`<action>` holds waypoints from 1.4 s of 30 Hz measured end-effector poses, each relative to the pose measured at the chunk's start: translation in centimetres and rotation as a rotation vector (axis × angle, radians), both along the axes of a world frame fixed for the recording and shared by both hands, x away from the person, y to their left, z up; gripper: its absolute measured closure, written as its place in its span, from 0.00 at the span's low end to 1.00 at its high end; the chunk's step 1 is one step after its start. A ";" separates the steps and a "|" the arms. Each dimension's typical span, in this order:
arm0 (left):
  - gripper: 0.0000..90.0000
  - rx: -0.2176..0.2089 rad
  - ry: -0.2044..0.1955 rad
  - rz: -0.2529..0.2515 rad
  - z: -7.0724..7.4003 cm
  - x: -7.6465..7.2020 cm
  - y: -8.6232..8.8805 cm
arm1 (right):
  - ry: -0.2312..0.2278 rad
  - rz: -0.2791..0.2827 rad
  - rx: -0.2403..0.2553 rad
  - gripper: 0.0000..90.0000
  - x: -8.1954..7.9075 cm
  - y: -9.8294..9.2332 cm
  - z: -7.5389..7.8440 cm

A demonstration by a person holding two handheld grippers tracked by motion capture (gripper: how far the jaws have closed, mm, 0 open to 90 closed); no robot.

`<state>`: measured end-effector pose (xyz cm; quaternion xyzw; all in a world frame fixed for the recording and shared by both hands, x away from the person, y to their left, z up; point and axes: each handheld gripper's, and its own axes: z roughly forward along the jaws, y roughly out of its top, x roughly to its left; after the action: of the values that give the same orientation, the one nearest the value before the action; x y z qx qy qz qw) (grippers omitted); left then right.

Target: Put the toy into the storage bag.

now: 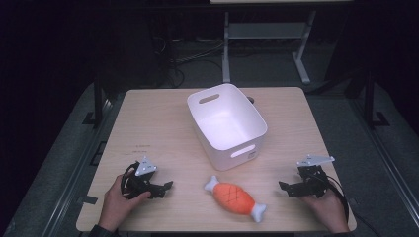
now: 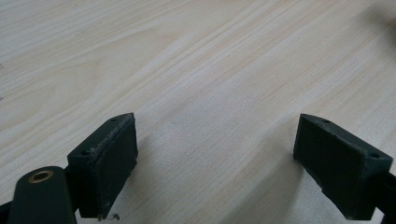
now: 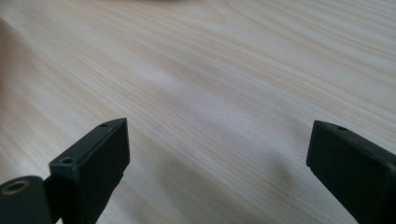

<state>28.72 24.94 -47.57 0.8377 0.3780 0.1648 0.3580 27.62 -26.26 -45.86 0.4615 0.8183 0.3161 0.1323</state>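
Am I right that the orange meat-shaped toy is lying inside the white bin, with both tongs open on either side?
Not quite. The high view shows the orange meat-shaped toy lying on the wooden table, in front of the white bin, which is empty. The left tongs and right tongs are indeed open on either side.

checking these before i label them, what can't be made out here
- Small dark thing behind the white bin, high view: the bin's far rim hides most of it.
- Faint marks on the table, high view: too small to read.
- Dark smudge at the top right corner, left tool view: blurred and cut by the edge.
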 end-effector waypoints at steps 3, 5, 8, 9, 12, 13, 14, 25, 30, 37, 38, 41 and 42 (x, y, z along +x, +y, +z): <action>0.14 0.000 0.000 0.000 0.0 0.0 0.0 | -0.004 0.016 0.002 0.06 -0.1 0.3 0.2; 0.14 0.000 0.000 0.000 0.0 0.0 0.0 | -0.003 0.019 -0.001 0.06 -0.1 0.5 0.2; 0.14 0.000 0.000 0.000 0.0 0.0 0.0 | 0.005 0.038 -0.001 0.06 -0.3 1.0 0.5; 0.14 0.000 0.000 0.000 0.0 0.0 0.0 | 0.005 0.038 -0.001 0.06 -0.3 1.0 0.5; 0.14 0.000 0.000 0.000 0.0 0.0 0.0 | 0.009 0.056 0.007 0.06 -0.4 1.4 0.8; 0.14 -0.001 -0.001 0.000 0.0 0.0 0.0 | 0.008 0.064 0.008 0.06 -0.5 1.6 0.9; 0.14 -0.001 -0.001 0.000 0.0 0.0 0.0 | 0.012 0.066 0.013 0.06 -0.5 1.8 1.1; 0.14 -0.001 -0.001 0.000 0.0 0.0 0.0 | 0.010 0.127 0.053 0.06 -1.1 3.5 2.4; 0.14 -0.001 -0.001 0.000 0.0 0.0 0.0 | 0.014 0.143 0.067 0.06 -1.4 4.3 2.8; 0.14 0.000 0.000 0.000 0.0 0.0 0.0 | 0.010 0.168 0.084 0.06 -1.7 5.1 3.5; 0.14 0.000 0.000 0.000 0.0 0.0 0.0 | 0.007 0.179 0.089 0.06 -1.8 5.4 3.7; 0.14 0.003 0.000 -0.002 0.0 0.0 0.0 | 0.004 0.195 0.092 0.06 -1.9 5.8 4.1; 0.14 0.004 0.001 -0.003 0.0 0.0 0.0 | 0.005 0.197 0.095 0.06 -2.0 6.0 4.1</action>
<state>28.73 24.97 -47.55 0.8389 0.3768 0.1647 0.3565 25.61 -20.28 -41.71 0.3855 0.8441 0.3647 0.0768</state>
